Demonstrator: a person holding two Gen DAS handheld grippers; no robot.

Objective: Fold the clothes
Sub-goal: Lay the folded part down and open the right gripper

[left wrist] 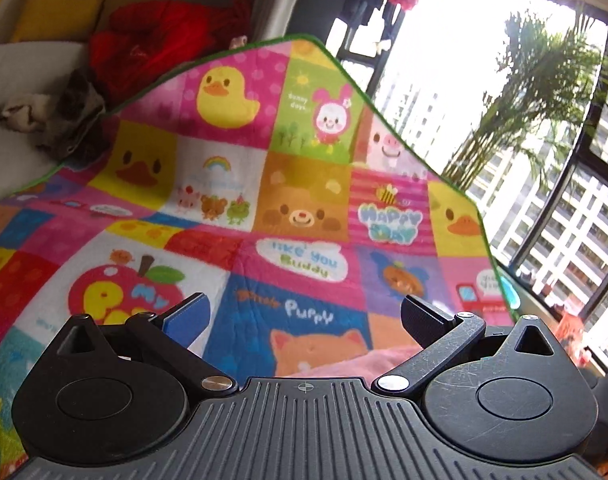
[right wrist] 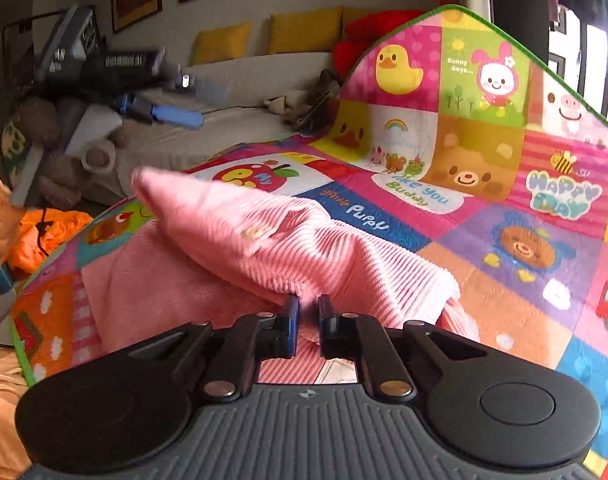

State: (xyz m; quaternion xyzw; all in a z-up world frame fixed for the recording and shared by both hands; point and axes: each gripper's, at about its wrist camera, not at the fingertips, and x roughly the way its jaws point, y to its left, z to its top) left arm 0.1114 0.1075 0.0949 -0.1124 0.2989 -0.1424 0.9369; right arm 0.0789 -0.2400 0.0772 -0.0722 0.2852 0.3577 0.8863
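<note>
Through my left wrist camera, my left gripper [left wrist: 304, 316] hangs with fingers spread wide and empty over the cartoon patchwork blanket [left wrist: 304, 184], while through my right, my right gripper [right wrist: 308, 314] is clamped on a lifted fold of the pink ribbed garment [right wrist: 287, 248] lying on that blanket [right wrist: 504, 220].

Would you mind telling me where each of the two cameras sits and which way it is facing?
Left wrist: rides the open left gripper, facing the colourful cartoon patchwork blanket and the bright window; only its own fingers show.
Right wrist: rides the right gripper, shut on the pink ribbed garment, facing the blanket and the yellow cushions.
Shared: the blanket and a bit of the garment.
</note>
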